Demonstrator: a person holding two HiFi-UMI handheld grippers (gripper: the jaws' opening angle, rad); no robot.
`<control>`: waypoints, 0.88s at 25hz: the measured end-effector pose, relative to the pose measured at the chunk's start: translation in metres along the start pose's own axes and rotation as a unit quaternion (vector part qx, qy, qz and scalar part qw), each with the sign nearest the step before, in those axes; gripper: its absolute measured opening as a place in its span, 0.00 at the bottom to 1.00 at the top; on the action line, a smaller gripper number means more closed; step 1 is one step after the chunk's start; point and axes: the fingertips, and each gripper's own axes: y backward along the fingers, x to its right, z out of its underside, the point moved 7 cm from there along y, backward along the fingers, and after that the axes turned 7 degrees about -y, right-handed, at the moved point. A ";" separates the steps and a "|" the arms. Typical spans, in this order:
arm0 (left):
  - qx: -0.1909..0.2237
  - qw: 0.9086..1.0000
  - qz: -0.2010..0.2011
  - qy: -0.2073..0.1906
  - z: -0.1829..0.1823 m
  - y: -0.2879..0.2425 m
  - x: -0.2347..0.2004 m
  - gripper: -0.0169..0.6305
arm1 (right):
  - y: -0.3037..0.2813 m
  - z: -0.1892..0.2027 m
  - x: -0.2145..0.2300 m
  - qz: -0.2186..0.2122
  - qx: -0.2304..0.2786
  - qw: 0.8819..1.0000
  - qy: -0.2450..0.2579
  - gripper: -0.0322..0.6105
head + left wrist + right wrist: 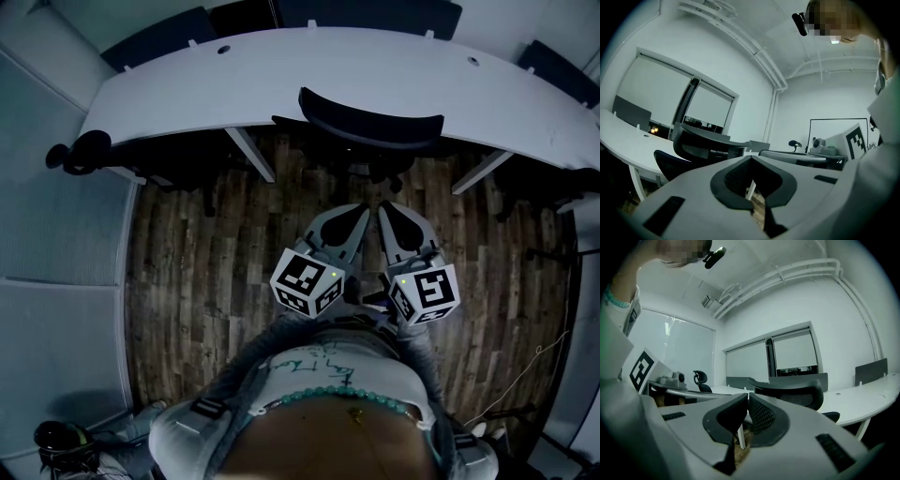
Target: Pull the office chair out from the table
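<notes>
**Office chair tucked in at the bench, both tools closed and empty**

The office chair point(370, 120) stands pushed in against the near edge of the curved white bench point(281, 70). From above only its dark mesh backrest shows clearly, and the seat and base are lost in shadow underneath. No brand or label can be read on it.

The left tool point(352, 217) and right tool point(389, 216) are held side by side, short of the chair, each with its jaws pressed together on nothing. Their marker cubes point(307, 279) carry black-and-white square patterns but no words. Scrawled print on the person's shirt point(319, 361) is too blurred to read.

The floor point(206, 253) is dark wood plank. White walls, roller blinds point(797, 352) and ceiling pipes point(754, 51) enclose the room.
</notes>
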 end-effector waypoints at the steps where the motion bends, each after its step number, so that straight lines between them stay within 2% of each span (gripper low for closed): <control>1: -0.001 1.000 0.004 -0.001 0.000 -0.002 -0.006 0.05 | -0.005 0.000 0.001 0.005 0.002 1.000 -0.003 0.08; 6: -0.008 1.000 0.021 -0.002 -0.003 -0.010 -0.033 0.05 | -0.027 0.001 0.005 0.029 0.006 1.000 -0.008 0.08; 12: -0.003 1.000 0.025 0.018 -0.003 -0.016 -0.051 0.05 | -0.041 0.004 0.012 0.040 0.000 0.999 -0.016 0.08; 15: 0.000 1.000 0.018 0.019 -0.006 -0.028 -0.057 0.05 | -0.048 0.001 0.023 0.037 -0.006 0.999 -0.014 0.08; 19: 0.001 1.000 0.001 -0.003 -0.014 -0.042 -0.064 0.05 | -0.062 -0.003 0.037 0.024 -0.011 1.000 -0.011 0.08; 22: 0.000 1.000 -0.004 0.004 -0.019 -0.056 -0.066 0.05 | -0.071 -0.011 0.045 0.003 -0.015 1.000 -0.007 0.08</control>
